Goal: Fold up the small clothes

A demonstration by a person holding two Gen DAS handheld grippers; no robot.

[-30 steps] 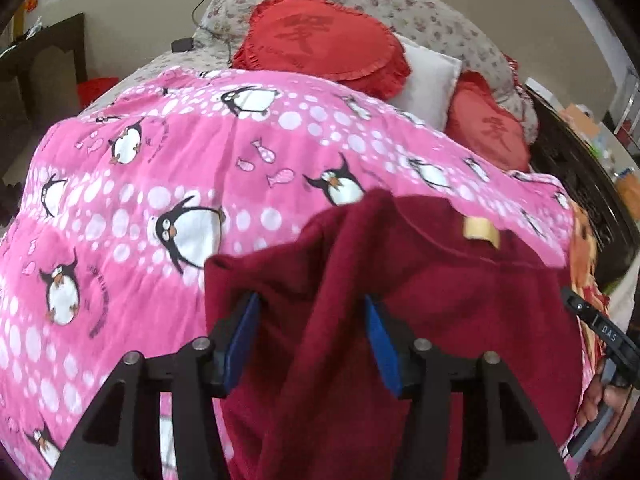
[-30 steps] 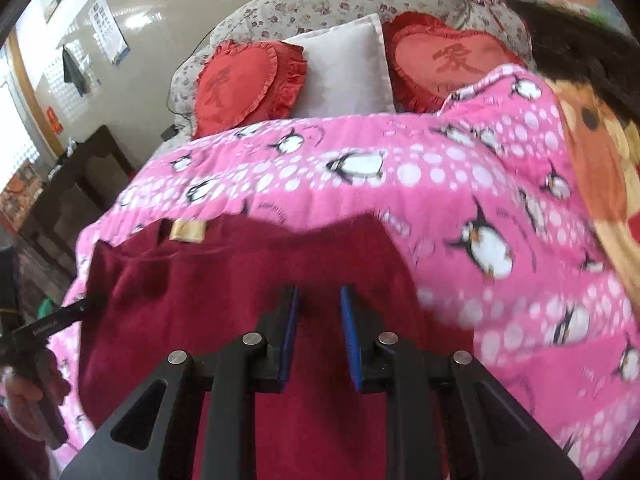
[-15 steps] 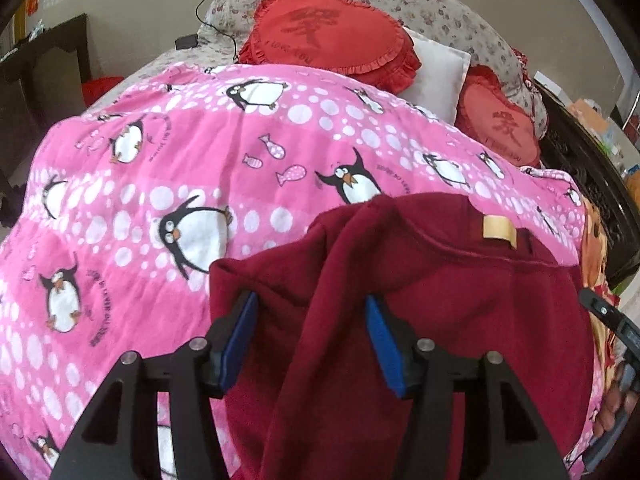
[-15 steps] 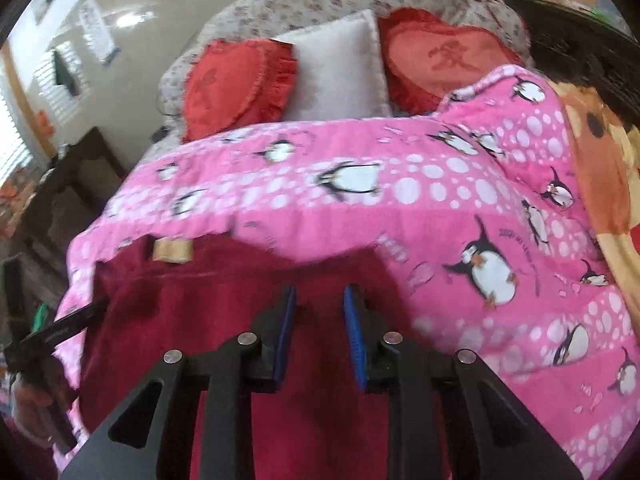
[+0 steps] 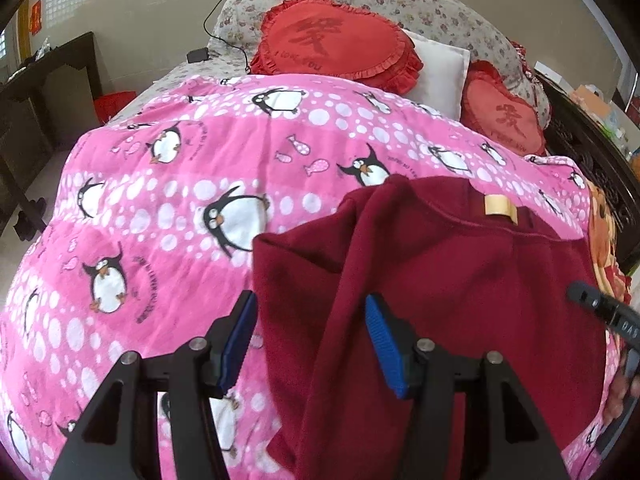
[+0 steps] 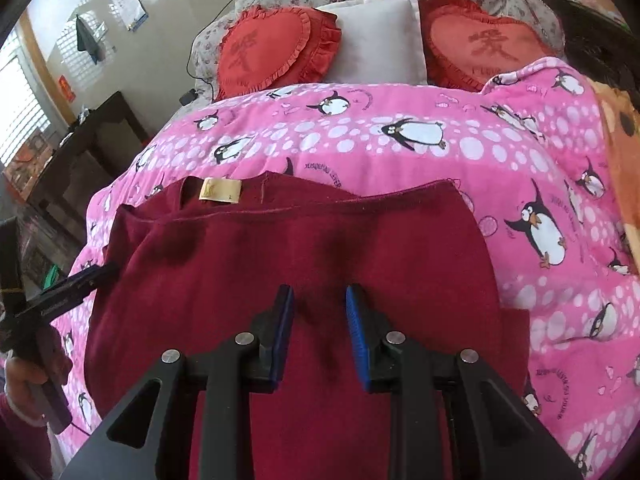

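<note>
Left gripper [image 5: 308, 336]: jaws wide apart, straddling folded-over left edge of maroon garment [image 5: 460, 280], nothing clamped. Right gripper [image 6: 318, 322]: jaws parted, over garment middle, empty. Garment flat on penguin blanket [image 5: 180, 200], label [image 6: 221, 191] far side; likely positioned for next fold. Heart cushions [image 6: 276, 48] beyond.

garment's [image 6: 304, 248] lower part cut off

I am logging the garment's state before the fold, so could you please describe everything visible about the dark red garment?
The dark red garment looks like soft fleece. It lies spread on the pink penguin blanket, with a tan label at its far stitched edge. Seen from the left wrist, its left side is bunched into a raised fold. Both grippers hover open over it.
</note>
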